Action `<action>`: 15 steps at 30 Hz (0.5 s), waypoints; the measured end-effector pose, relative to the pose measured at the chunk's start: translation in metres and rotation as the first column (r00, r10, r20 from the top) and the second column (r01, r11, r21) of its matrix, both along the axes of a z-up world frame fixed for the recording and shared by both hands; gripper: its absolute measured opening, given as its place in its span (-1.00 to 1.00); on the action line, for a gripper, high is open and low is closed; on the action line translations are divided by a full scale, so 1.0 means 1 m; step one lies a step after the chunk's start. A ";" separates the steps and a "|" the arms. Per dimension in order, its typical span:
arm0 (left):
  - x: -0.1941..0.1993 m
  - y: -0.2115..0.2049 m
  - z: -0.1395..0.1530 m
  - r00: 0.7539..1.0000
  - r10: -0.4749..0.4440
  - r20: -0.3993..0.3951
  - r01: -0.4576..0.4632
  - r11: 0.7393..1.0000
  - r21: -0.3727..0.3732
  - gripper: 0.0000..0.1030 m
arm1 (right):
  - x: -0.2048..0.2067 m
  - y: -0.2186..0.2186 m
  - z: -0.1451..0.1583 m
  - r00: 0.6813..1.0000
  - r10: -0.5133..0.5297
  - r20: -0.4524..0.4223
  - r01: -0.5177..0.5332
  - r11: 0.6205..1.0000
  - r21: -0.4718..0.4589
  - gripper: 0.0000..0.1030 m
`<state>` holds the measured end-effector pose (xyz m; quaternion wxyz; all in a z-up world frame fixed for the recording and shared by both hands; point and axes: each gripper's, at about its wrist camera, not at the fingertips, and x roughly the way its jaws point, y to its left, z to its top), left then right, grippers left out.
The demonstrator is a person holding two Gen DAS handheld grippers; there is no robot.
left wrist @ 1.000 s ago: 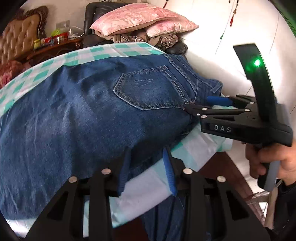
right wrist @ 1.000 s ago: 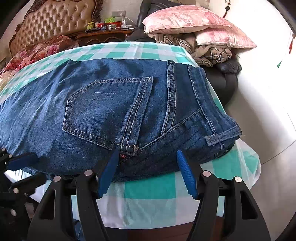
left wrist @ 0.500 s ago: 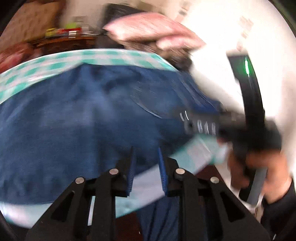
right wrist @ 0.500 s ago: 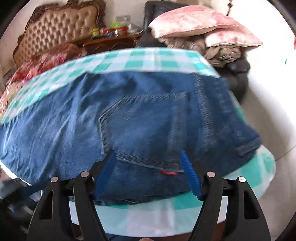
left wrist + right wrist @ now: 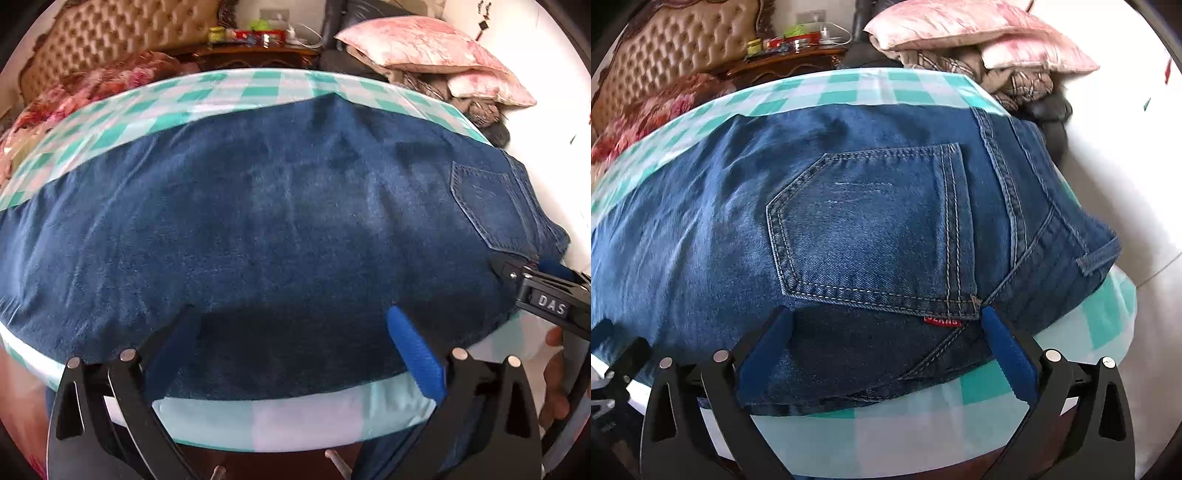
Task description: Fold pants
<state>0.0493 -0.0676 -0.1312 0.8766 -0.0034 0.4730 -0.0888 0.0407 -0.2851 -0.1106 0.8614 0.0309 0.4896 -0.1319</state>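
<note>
Left gripper (image 5: pixel 291 347) reopened wide, slid left along table (image 5: pixel 258 421) near edge over jeans (image 5: pixel 258 229); right gripper (image 5: pixel 886 347) agape at pocket (image 5: pixel 871 225). Regrasp pending.

"DAS" in white on the black plastic right gripper (image 5: pixel 554 295), seen right of left jaws. Small red tag (image 5: pixel 942 321) on dark blue denim pants (image 5: pixel 871 229), btwn right jaws, reads "JEANS", upside down.

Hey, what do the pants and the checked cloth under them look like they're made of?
The pants look like dark blue denim: twill weave, pale double topstitching around the back pocket, faded patches. The checked tablecloth looks like thin, smooth plastic or coated fabric, judging by its slight sheen, though that is uncertain.
</note>
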 end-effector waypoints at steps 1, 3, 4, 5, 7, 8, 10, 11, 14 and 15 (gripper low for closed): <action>0.000 -0.003 -0.001 1.000 0.006 0.006 -0.006 1.000 0.004 0.97 | 0.000 0.001 0.000 1.000 0.002 0.001 -0.002 1.000 -0.011 0.90; -0.002 -0.002 -0.003 0.999 0.023 0.024 -0.023 1.000 -0.008 0.97 | -0.001 0.001 0.000 1.000 -0.012 0.002 0.012 1.000 -0.005 0.90; -0.001 -0.003 -0.003 0.999 0.021 0.030 -0.021 1.000 -0.006 0.97 | -0.001 0.001 -0.001 1.000 -0.015 0.002 0.015 1.000 -0.003 0.90; -0.001 -0.004 -0.004 0.999 0.007 0.034 -0.007 1.000 0.007 0.96 | -0.001 0.001 -0.001 1.000 -0.017 0.000 0.017 1.000 -0.002 0.90; -0.003 -0.006 -0.003 0.999 -0.001 0.040 0.000 1.000 0.019 0.96 | -0.001 -0.001 -0.001 1.000 -0.026 -0.006 0.026 1.000 0.010 0.90; -0.004 -0.006 -0.004 0.999 -0.004 0.047 0.002 1.000 0.027 0.96 | -0.001 -0.002 -0.001 0.999 -0.032 -0.009 0.032 0.999 0.018 0.91; -0.008 -0.009 -0.003 0.998 -0.002 0.056 0.001 0.999 0.035 0.96 | -0.001 -0.001 0.000 1.000 -0.027 -0.008 0.027 1.000 0.016 0.90; -0.009 -0.010 -0.003 0.998 0.000 0.061 -0.002 0.999 0.035 0.96 | -0.001 -0.002 -0.001 1.000 -0.023 -0.004 0.023 1.000 0.017 0.91; -0.010 -0.009 -0.002 0.998 -0.002 0.058 0.000 1.000 0.029 0.95 | -0.003 -0.002 0.001 0.999 -0.032 -0.003 0.032 0.999 0.018 0.90; -0.011 -0.008 -0.001 0.998 -0.002 0.055 0.000 1.000 0.030 0.84 | -0.005 -0.001 0.003 0.999 -0.034 0.003 0.034 0.999 0.010 0.90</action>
